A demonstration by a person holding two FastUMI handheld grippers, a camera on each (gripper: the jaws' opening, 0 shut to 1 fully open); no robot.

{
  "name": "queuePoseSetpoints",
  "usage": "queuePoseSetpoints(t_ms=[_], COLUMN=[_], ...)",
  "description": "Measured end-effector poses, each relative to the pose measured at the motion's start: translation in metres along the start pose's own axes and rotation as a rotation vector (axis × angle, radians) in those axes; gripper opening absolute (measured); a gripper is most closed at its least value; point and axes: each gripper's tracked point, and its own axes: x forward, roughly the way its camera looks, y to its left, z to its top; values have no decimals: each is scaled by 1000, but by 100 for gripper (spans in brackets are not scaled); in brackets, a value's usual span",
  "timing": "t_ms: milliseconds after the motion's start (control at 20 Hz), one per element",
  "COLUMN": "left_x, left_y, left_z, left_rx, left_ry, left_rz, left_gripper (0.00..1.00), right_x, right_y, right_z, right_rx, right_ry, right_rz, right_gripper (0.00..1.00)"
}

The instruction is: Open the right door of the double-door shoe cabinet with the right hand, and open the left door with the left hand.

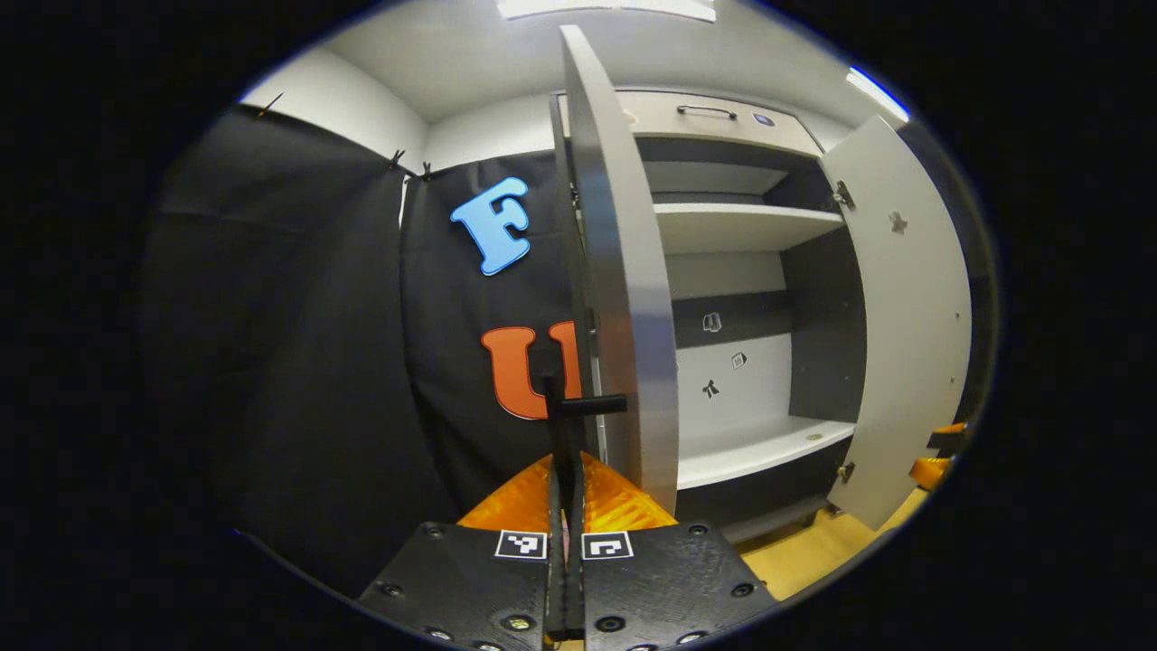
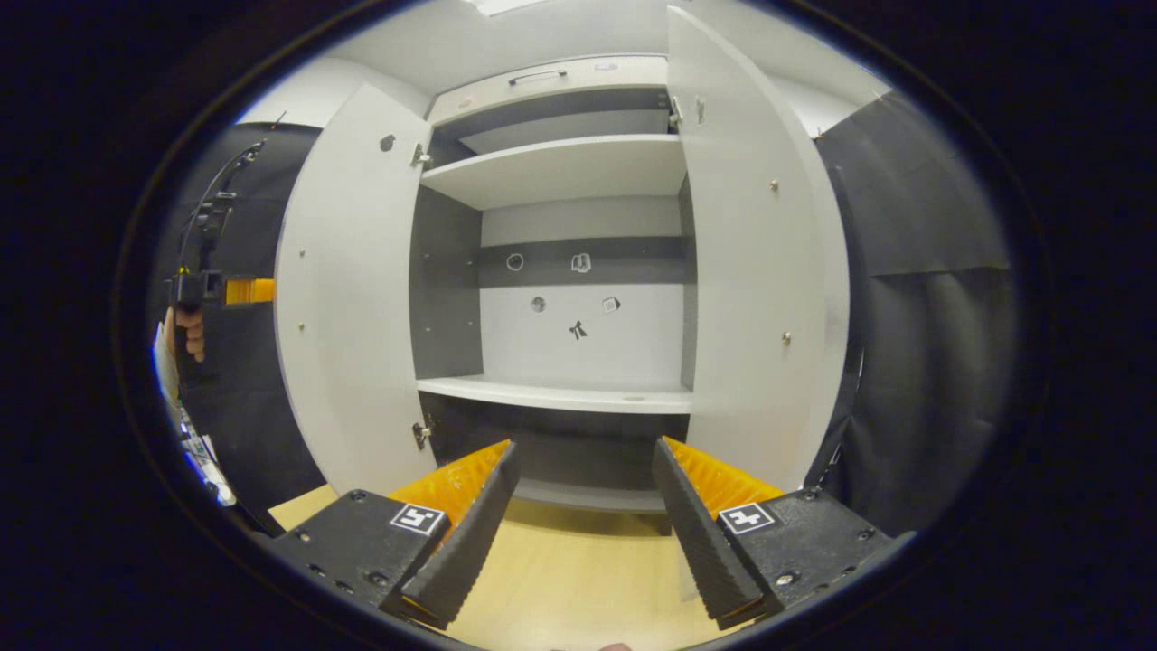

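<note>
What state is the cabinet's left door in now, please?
Open: the left door stands swung out, baring the shelves; the left tongs are shut on its handle.

Black cloth (image 2: 922, 298) hangs as the booth wall on both sides, clipped along its top edge. White wall (image 1: 352, 113) and ceiling (image 1: 470, 54) above, with ceiling light (image 1: 606, 7) on. Floor (image 2: 578, 579) is light wood.
</note>
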Motion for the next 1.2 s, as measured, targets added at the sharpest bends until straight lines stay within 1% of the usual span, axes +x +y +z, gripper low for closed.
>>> queuePoseSetpoints(t_ms=[150, 300, 400, 500, 550, 600, 650, 750, 850, 900, 1000, 1100, 1200], left_x=[2, -2, -16, -41, -56, -64, -68, -58, -38, -30, -23, -16, -8], left_y=[9, 8, 11, 13, 0, -18, -37, -76, -112, -129, -161, -181, -187], left_z=[0, -2, -1, -3, -4, -4, -7, -32, -62, -76, -91, -89, -79], left_rx=[-69, -60, -49, -72, -94, -101, -100, -128, -115, -108, -117, -154, -186], left_ry=[-6, -4, -15, -51, -88, -120, -150, -124, -68, -34, -14, -45, -81], left_rz=[-59, -111, -103, -37, -32, -36, -24, -11, -11, -27, -69, -111, -129], left_gripper=[0, 2, 2, 2, 1, 0, 0, 0, 0, 0, 0, 0, 0], right_x=[5, 7, 11, 14, 15, 15, 14, 12, 8, 4, -5, -12, -15], right_y=[6, 11, 14, 15, 14, 12, 9, 6, 2, 0, -4, -16, -24], right_z=[-4, -5, -6, -8, -9, -7, -6, 1, 5, 5, 4, 4, 3], right_rx=[8, 2, 5, 17, 21, 23, 20, 3, -10, -9, -13, -27, -26], right_ry=[13, 18, 23, 22, 15, 7, -3, -26, -41, -41, -44, -53, -60], right_rz=[4, 10, 20, 24, 20, 13, 8, 2, -6, -10, -21, -52, -75], right_gripper=[95, 95, 94, 94, 94, 95, 96, 95, 95, 95, 95, 95, 95])
